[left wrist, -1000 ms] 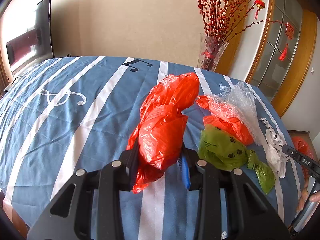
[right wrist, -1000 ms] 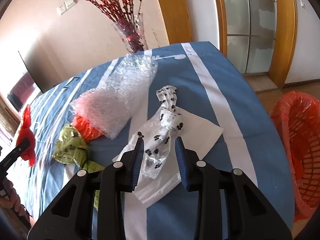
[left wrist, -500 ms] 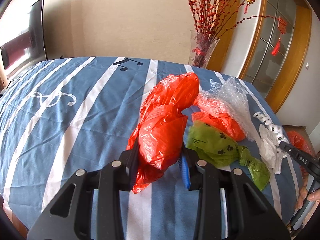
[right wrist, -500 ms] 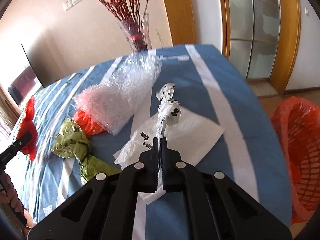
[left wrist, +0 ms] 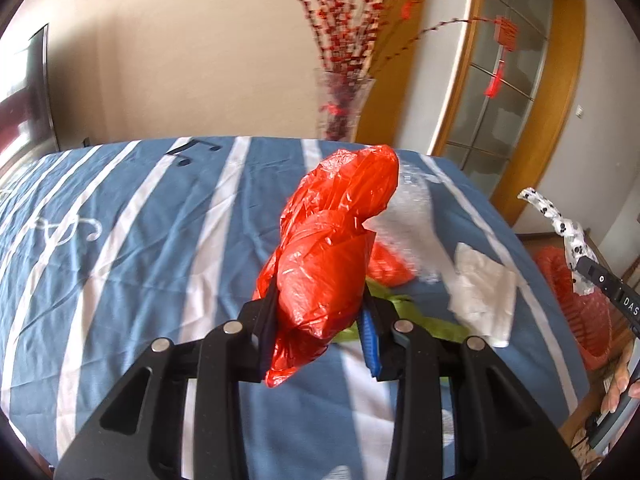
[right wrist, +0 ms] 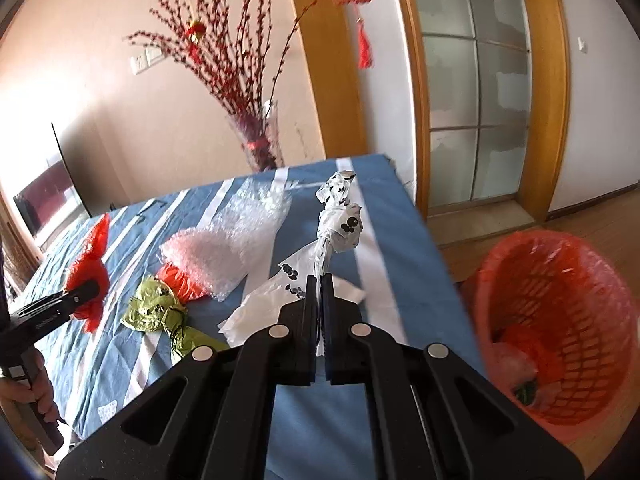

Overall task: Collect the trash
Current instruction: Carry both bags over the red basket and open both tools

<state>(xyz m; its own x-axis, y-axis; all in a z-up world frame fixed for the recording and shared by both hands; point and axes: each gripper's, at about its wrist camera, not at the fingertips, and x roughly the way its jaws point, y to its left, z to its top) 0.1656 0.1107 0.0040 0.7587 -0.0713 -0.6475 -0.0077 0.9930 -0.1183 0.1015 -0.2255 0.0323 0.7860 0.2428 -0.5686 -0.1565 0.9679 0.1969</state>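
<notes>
My left gripper [left wrist: 320, 312] is shut on a crumpled red plastic bag [left wrist: 332, 248], held up above the blue striped tablecloth [left wrist: 140, 240]. My right gripper [right wrist: 319, 292] is shut on a white bag with black spots [right wrist: 338, 224], lifted off the table; the same bag [left wrist: 560, 226] shows at the right edge of the left wrist view. On the cloth lie a bubble wrap piece [right wrist: 228, 248] over a second red bag [right wrist: 180, 280], a green bag [right wrist: 160, 312] and a white paper sheet [right wrist: 256, 308]. A red lined basket [right wrist: 560, 328] stands on the floor right of the table.
A glass vase with red berry branches [right wrist: 260, 148] stands at the table's far edge. A television [right wrist: 48, 192] is at the left wall. A glass door with a wooden frame [right wrist: 480, 100] lies behind the basket. A hand [right wrist: 28, 392] grips the left tool's handle.
The right gripper shut on the spotted white bag and lifted it off the white sheet. The left gripper carried the red bag up and toward the right; both views swung toward the basket.
</notes>
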